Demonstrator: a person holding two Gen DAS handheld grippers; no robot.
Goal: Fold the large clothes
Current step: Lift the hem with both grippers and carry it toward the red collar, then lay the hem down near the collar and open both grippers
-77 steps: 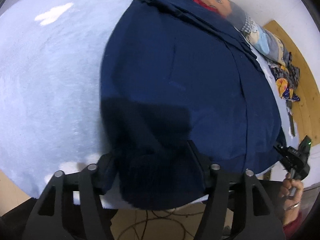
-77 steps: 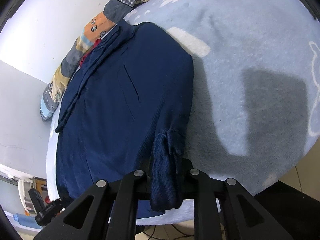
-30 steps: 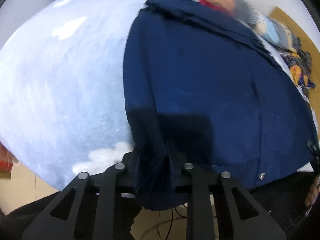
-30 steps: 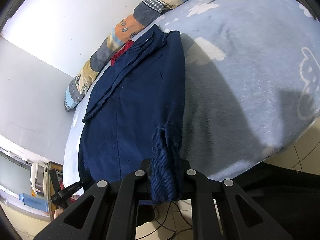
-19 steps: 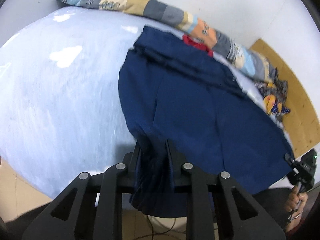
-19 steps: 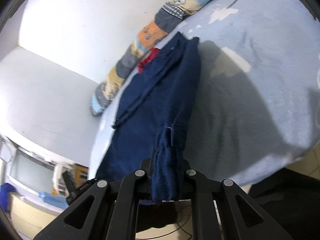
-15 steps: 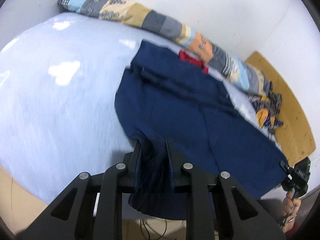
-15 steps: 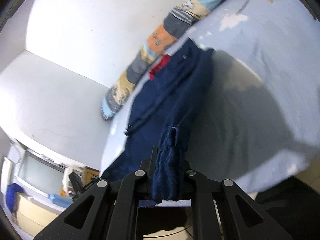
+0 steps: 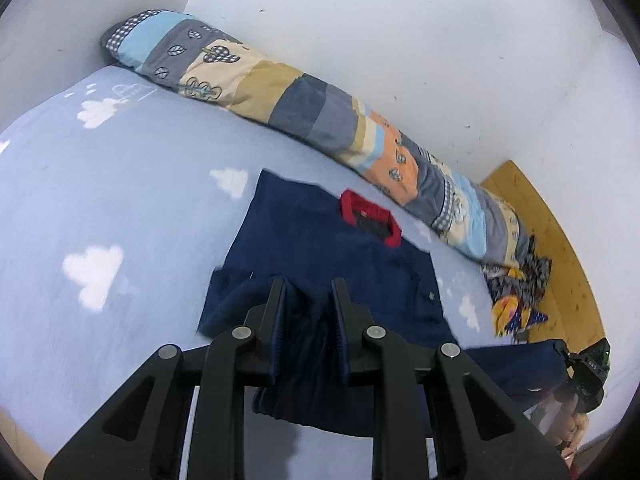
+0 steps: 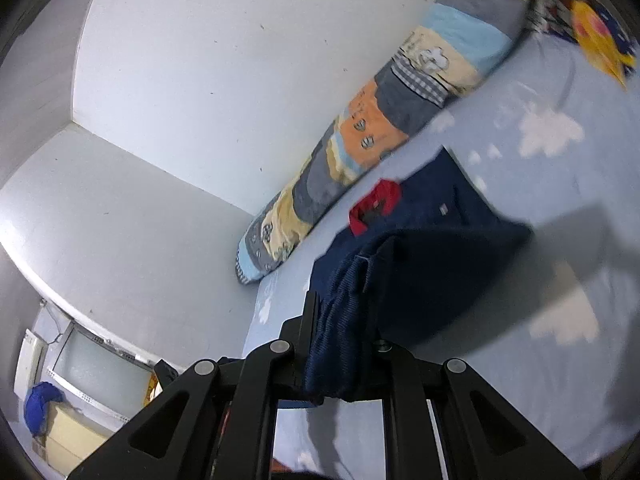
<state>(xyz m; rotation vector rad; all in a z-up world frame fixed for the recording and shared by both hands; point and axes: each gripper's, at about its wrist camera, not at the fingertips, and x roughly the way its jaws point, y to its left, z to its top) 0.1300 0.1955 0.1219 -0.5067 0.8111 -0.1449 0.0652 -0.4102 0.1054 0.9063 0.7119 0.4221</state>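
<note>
A navy blue jacket [image 9: 320, 248] with a red collar lining [image 9: 370, 218] lies on the light blue bed sheet [image 9: 100, 200]. Its near hem is lifted off the bed. My left gripper [image 9: 308, 320] is shut on one bunched corner of the hem. My right gripper [image 10: 340, 328] is shut on the other corner, and the jacket [image 10: 440, 264] hangs folded over itself beyond it. The right gripper also shows at the far right edge of the left wrist view [image 9: 588, 368], with the hem stretched between the two.
A long patchwork bolster [image 9: 320, 108] lies along the white wall behind the jacket, also in the right wrist view [image 10: 380, 128]. A heap of patterned cloth [image 9: 516, 292] lies at the bed's right end beside a wooden board [image 9: 560, 248]. A window [image 10: 92, 364] is at the lower left.
Both grippers have lifted the jacket's near hem up and carried it toward the collar. The jacket now looks shorter, doubled over itself. Both grips have held.
</note>
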